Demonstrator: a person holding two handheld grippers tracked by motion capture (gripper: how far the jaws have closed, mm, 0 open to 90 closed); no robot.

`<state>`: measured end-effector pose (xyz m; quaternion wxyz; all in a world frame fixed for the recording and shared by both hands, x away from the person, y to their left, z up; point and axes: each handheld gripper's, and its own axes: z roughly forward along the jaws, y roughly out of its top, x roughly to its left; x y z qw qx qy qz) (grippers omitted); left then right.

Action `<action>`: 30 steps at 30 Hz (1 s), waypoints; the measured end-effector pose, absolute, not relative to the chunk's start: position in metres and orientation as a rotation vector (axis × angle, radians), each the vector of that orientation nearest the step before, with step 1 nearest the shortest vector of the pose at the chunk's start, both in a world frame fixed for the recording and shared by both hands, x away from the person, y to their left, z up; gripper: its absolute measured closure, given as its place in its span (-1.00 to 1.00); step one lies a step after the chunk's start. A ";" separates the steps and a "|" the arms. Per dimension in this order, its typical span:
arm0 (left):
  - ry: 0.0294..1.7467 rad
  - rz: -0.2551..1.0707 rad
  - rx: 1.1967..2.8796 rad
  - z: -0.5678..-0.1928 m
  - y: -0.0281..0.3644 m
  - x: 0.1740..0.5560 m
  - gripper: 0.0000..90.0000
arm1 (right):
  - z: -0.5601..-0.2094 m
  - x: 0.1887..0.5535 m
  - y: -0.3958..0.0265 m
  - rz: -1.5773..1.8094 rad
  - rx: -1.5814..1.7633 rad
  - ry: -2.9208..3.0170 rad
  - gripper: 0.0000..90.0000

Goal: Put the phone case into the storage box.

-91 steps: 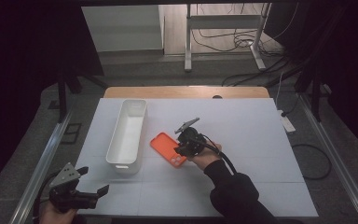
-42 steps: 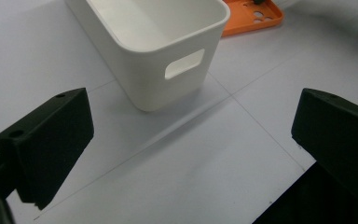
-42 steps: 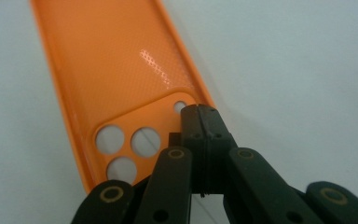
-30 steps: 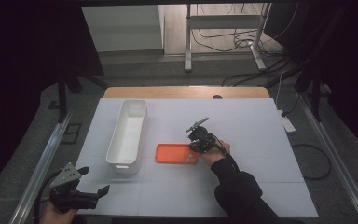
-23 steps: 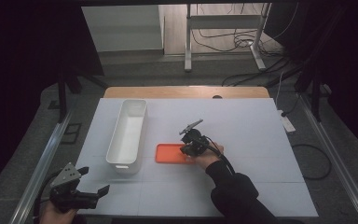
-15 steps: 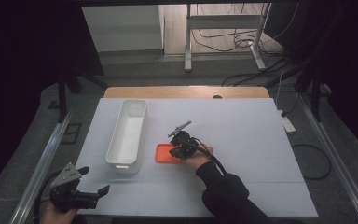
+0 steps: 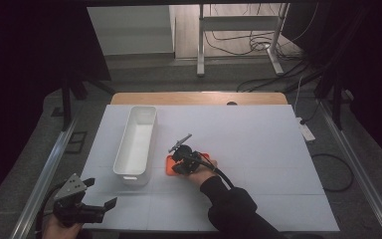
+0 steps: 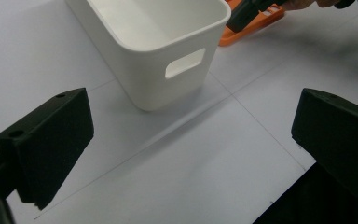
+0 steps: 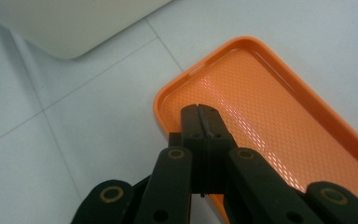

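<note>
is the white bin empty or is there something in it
Empty. The high view shows the bin with a bare white floor, and the left gripper view looks into its near end and shows plain walls. The orange case lies outside it on the table.

Taking the white bin [image 7: 136,140] as the landmark: it stands long and upright on the white table [image 7: 258,134], a walled block to any low sweep across its line. Right of the bin, just beside its near half, the orange phone case [image 7: 171,162] lies flat, with the right gripper [image 7: 180,167], jaws pressed together, and its hand [image 7: 204,172] over it; the strip between case and bin wall is narrow. Beyond that, the table right of the bin is open. In front of the bin's handle end [image 8: 184,63] lies bare table, up to the left gripper [image 7: 99,199], jaws spread, at the near edge
</note>
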<state>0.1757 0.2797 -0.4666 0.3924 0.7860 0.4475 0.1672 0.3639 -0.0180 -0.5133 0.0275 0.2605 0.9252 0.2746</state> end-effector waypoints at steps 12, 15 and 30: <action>1.135 0.428 2.001 -0.467 0.279 0.176 -1.00 | -0.512 0.343 -0.035 0.827 0.800 2.900 0.99; 1.135 0.429 2.002 -0.467 0.279 0.176 -1.00 | -0.512 0.337 -0.043 0.824 0.802 2.910 0.99; 1.135 0.427 2.001 -0.467 0.278 0.176 -1.00 | -0.510 0.326 -0.070 0.760 0.825 2.924 0.99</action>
